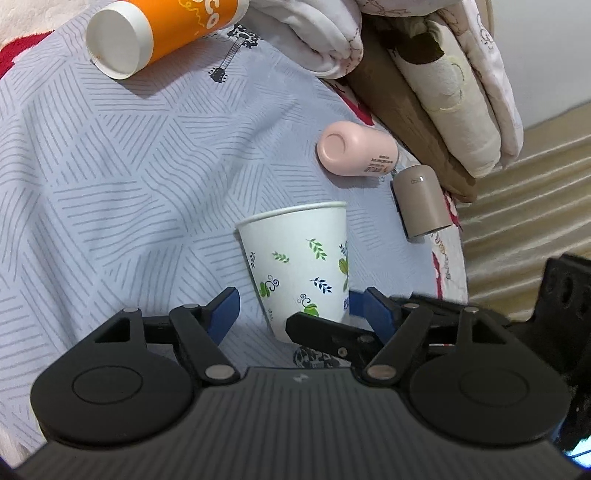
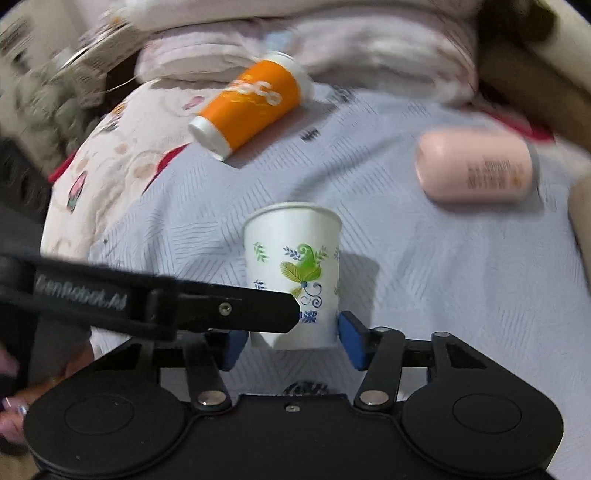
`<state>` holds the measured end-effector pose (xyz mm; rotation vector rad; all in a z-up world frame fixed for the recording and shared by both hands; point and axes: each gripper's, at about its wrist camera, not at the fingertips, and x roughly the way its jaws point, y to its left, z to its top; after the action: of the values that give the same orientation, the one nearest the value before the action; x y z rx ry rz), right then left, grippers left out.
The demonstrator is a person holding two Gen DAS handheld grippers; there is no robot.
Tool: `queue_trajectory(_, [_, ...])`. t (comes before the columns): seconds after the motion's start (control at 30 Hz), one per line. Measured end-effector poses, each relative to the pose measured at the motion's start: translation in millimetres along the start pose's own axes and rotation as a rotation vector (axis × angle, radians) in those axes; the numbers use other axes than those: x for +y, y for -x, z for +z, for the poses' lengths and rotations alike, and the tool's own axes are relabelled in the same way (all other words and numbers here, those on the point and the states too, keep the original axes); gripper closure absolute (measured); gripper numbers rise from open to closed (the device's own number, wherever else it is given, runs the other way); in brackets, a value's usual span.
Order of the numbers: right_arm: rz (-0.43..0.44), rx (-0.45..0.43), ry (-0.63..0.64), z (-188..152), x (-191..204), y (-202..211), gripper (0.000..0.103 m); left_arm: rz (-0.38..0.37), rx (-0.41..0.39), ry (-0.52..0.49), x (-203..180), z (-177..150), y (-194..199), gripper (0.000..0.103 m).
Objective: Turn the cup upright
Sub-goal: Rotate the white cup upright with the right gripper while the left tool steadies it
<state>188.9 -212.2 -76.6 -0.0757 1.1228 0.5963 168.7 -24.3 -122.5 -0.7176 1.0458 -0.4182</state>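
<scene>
A white paper cup with green and blue leaf prints [image 1: 299, 266] stands rim up on the grey striped bedsheet [image 1: 129, 177]. It also shows in the right wrist view [image 2: 293, 273]. My left gripper [image 1: 293, 306] is open, with its blue pads on either side of the cup's base; a gap shows at the left pad. My right gripper [image 2: 290, 341] has its blue pads against the cup's base on both sides. A finger of the left gripper [image 2: 236, 308] crosses in front of the cup in the right wrist view.
An orange cup [image 1: 155, 33] lies on its side at the far left. A pink bottle [image 1: 356, 153] and a taupe cylinder [image 1: 421, 201] lie to the right, near the bed's edge. Folded quilts [image 1: 454, 85] are stacked behind.
</scene>
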Motion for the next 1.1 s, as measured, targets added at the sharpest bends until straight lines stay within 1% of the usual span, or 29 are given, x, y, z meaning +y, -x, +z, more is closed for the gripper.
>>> queue_trajectory(0.03, [0.013,0.004,-0.066,-1,-4,1,0.044,-0.005,0.003,-0.001,0,0,2,0.032])
queue_trajectory(0.1, [0.046,0.007,-0.167,-7,-11,3,0.044,-0.013,0.017,0.0,0,-1,5,0.039])
queue_trajectory(0.13, [0.064,0.0,-0.204,-12,-13,5,0.044,-0.02,0.031,0.004,0,-1,6,0.045])
queue_trajectory(0.2, [0.086,-0.01,-0.246,-21,-13,8,0.044,-0.022,0.057,0.0,-1,-4,8,0.047])
queue_trajectory(0.27, [0.092,-0.018,-0.277,-31,-11,11,0.044,0.006,0.088,-0.016,-2,-5,8,0.051])
queue_trajectory(0.37, [0.113,-0.014,-0.295,-39,-9,8,0.043,0.022,0.112,-0.012,3,-6,6,0.05])
queue_trajectory(0.43, [0.111,-0.012,-0.268,-39,-5,3,0.039,0.018,0.118,-0.006,5,-5,7,0.048])
queue_trajectory(0.5, [0.06,-0.008,-0.184,-35,5,2,0.03,0.042,0.117,-0.033,4,-2,8,0.043])
queue_trajectory(0.53, [0.032,-0.02,-0.138,-33,10,4,0.026,0.054,0.114,-0.058,2,-1,9,0.041])
queue_trajectory(0.57, [0.024,-0.028,-0.111,-30,12,7,0.025,0.063,0.115,-0.077,0,0,8,0.038])
queue_trajectory(0.6, [0.028,-0.03,-0.099,-27,11,9,0.021,0.067,0.118,-0.092,-1,1,7,0.037])
queue_trajectory(0.63, [0.042,-0.028,-0.09,-23,9,10,0.02,0.067,0.118,-0.1,-1,1,7,0.035])
queue_trajectory(0.7, [0.071,-0.011,-0.069,-17,5,7,0.02,0.058,0.121,-0.094,2,3,4,0.035])
queue_trajectory(0.8, [0.061,0.007,-0.03,-12,4,-2,0.022,0.036,0.129,-0.089,5,6,0,0.035])
queue_trajectory(0.83, [0.062,0.005,-0.023,-11,4,-5,0.032,0.034,0.122,-0.099,5,6,0,0.036])
queue_trajectory(0.87, [0.071,0.002,-0.02,-12,3,-6,0.039,0.029,0.117,-0.111,4,6,-1,0.038])
queue_trajectory(0.9, [0.084,-0.004,-0.026,-13,2,-6,0.039,0.024,0.115,-0.12,3,7,-1,0.04])
queue_trajectory(0.93, [0.089,-0.018,-0.038,-15,1,-5,0.039,0.012,0.115,-0.128,1,7,-1,0.047])
queue_trajectory(1.1, [0.062,-0.099,-0.023,-25,4,2,0.039,0.018,0.069,-0.237,-15,4,4,0.048])
